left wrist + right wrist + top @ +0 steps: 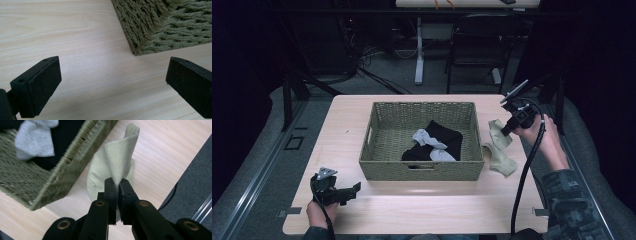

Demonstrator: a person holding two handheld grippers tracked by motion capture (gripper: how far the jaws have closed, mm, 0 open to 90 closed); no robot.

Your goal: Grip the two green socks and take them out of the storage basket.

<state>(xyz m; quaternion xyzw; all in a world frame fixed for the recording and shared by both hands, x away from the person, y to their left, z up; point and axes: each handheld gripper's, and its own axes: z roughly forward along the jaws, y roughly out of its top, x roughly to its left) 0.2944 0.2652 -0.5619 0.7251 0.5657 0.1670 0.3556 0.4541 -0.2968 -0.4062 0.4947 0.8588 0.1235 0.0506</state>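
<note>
Left gripper [357, 189] low over table, jaws wide — right gripper [117, 185] raised, pinching beige sock [117, 161] beside basket [422, 170]

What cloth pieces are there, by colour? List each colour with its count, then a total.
Black cloth, in the basket: 1
Grey socks, in the basket on the black cloth: 2
Pale green sock, on the table right of the basket, pinched by the right tongs: 1
Total: 4

Pinched a pale sock [113, 167] between closed tongs [117, 185], lifted just right of the wicker basket [53, 178] wall.
</note>
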